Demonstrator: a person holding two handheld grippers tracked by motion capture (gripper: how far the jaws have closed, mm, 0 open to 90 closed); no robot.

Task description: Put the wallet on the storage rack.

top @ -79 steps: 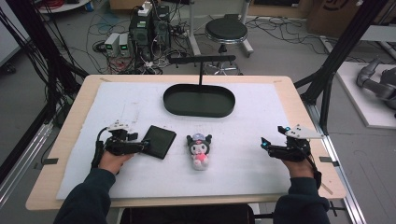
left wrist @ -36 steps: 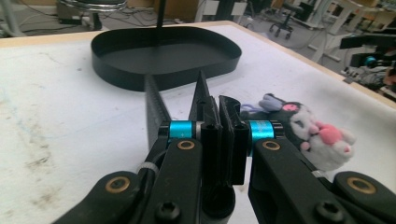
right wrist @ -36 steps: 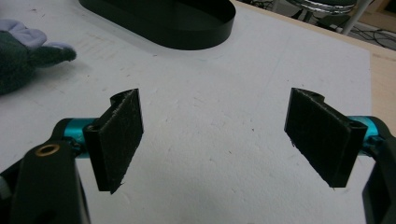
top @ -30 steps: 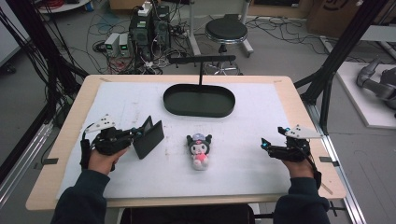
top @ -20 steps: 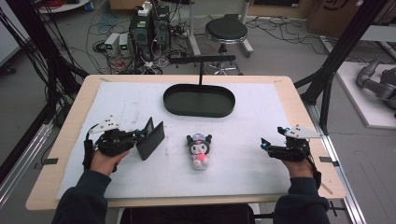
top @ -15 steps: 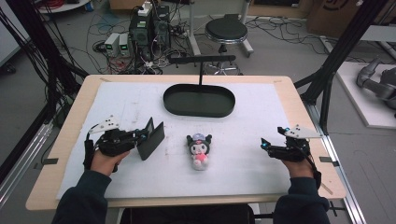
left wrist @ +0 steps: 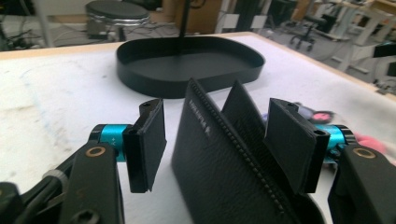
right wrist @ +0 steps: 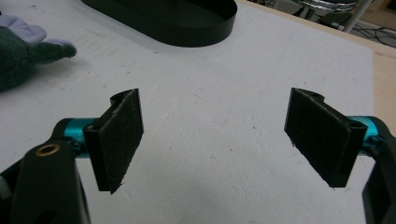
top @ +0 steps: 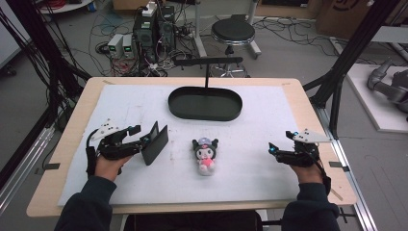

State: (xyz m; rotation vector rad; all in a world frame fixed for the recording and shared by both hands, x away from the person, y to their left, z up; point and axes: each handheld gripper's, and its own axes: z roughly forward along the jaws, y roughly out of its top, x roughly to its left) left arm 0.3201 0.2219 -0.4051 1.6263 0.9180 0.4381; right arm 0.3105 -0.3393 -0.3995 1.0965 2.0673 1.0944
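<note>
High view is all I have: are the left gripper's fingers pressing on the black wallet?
Observer: No. The left gripper has just been opening its fingers. The wallet stands on edge between them, with a clear gap beside one of them.
Operator: Is the wallet folded flat?
Observer: No, its two flaps spread apart in a V, with a stitched edge facing the camera.
Operator: And the right gripper?
Observer: The right gripper is open over the white mat, with nothing between its fingers.
</note>
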